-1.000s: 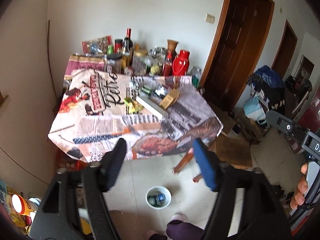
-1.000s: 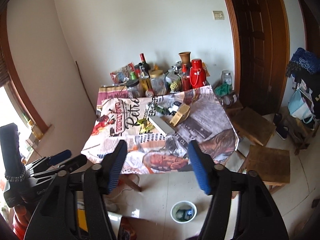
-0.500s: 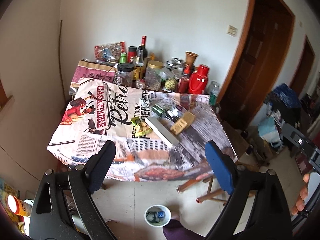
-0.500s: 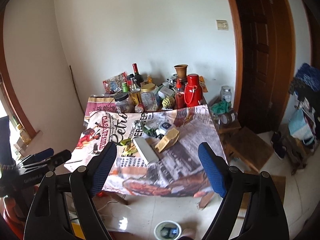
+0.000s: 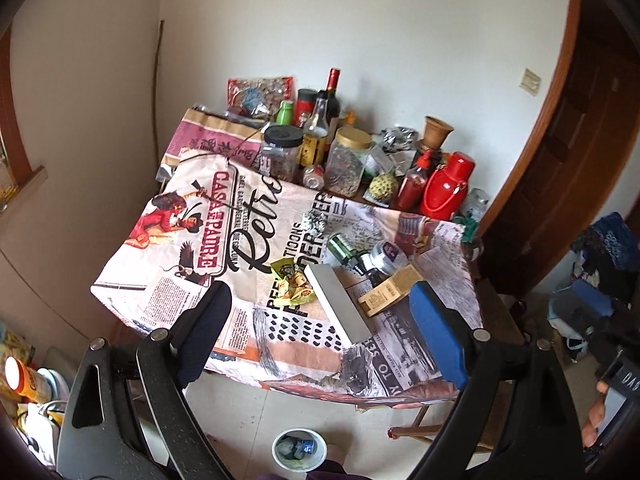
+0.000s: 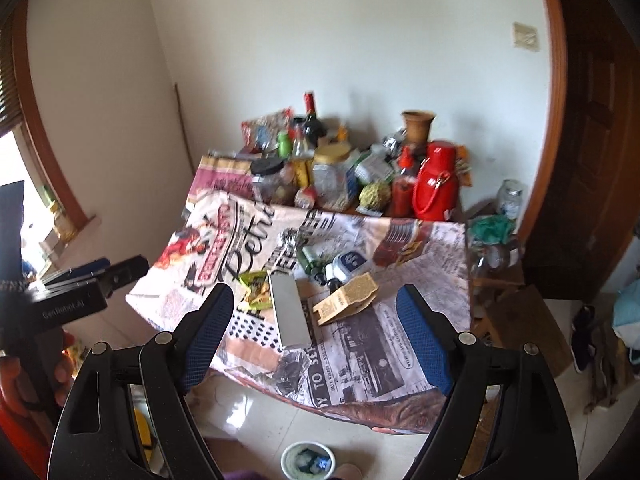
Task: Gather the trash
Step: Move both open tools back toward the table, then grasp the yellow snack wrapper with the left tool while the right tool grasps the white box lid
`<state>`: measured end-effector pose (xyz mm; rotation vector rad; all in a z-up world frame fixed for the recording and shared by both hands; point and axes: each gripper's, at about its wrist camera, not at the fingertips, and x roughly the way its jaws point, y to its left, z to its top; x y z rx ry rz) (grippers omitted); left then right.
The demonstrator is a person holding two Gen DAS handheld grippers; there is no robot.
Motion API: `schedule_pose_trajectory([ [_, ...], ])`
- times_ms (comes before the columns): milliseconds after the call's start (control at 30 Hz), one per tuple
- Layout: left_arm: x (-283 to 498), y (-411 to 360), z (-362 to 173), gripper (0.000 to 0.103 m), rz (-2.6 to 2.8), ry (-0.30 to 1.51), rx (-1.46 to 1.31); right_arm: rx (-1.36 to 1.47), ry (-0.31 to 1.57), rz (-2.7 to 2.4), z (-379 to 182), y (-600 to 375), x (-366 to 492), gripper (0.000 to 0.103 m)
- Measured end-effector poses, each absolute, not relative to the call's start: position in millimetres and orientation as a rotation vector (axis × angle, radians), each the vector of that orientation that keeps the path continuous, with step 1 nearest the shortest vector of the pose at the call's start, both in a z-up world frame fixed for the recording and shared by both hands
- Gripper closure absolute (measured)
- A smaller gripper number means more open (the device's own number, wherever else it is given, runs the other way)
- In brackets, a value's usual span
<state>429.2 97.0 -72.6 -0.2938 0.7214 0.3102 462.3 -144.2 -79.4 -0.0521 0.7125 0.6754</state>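
Observation:
On the table's printed cloth (image 5: 168, 240) lie a yellow-green wrapper (image 5: 294, 286), a long grey box (image 5: 338, 306), a tan carton (image 5: 390, 290), a green can (image 5: 340, 246), a white-capped jar (image 5: 386, 254) and crumpled foil (image 5: 314, 222). A small white bin (image 5: 299, 450) holding bits of trash stands on the floor before the table. My left gripper (image 5: 319, 294) hangs open in the air short of the table, nothing between its fingers. My right gripper (image 6: 314, 292) is open and empty too, aimed at the grey box (image 6: 290, 314) and carton (image 6: 348, 298).
Jars, bottles, a clay pot and a red thermos (image 5: 446, 188) crowd the table's back edge by the wall. A brown door and low wooden stools (image 6: 516, 320) are on the right. Bags and clutter sit on the floor at both sides.
Both grippers' jaws have widened. Both views have swung and drawn nearer the table, which now looks larger; the floor bin has slid to the bottom edge.

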Motion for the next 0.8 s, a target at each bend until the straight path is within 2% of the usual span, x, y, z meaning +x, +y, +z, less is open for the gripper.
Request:
schedule_pose_trajectory([
  [300, 464, 120, -98, 0.012, 0.328, 0.803, -0.280, -0.083, 0.888, 0.741, -126, -104, 503, 0.022],
  [467, 491, 152, -116, 0.012, 0.282, 0.851, -0.299, -0.010, 1.008, 0.720, -154, -76, 527, 0.022],
  [800, 549, 214, -174, 0.012, 0.168, 1.004, -0.309, -0.037, 1.229, 0.606, -241, -19, 566, 0.022],
])
